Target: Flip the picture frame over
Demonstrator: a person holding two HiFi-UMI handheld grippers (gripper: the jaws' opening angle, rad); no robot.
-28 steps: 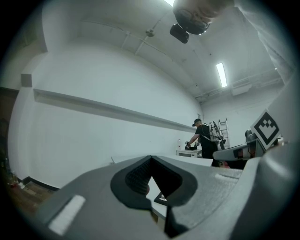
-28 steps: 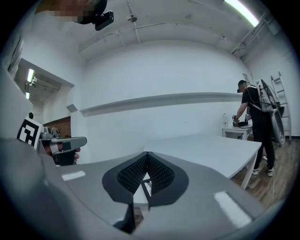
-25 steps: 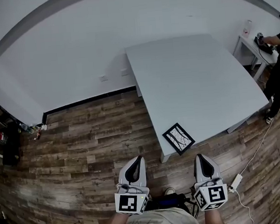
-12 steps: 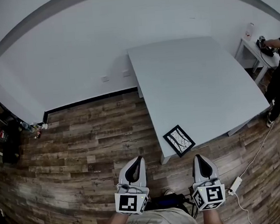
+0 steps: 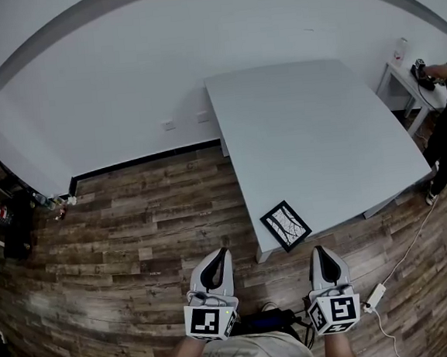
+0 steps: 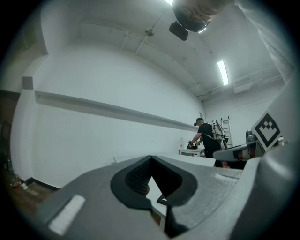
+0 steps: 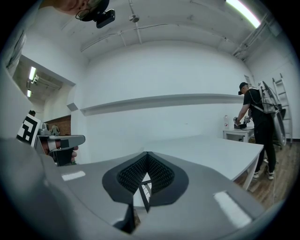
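- The picture frame (image 5: 286,223) is laid flat at the near corner of the grey surface (image 5: 320,126), with its patterned side up.
- The left tongs (image 5: 214,269) and right tongs (image 5: 326,262) are held over the wooden floor (image 5: 134,220), short of the frame.
- Both tongs are pressed together, and nothing is held.

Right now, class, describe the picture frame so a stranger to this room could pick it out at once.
Find the big pale table by the white wall. At its near corner lies the frame. It is dark-edged with a pale, lined picture, and nothing else is on the table.
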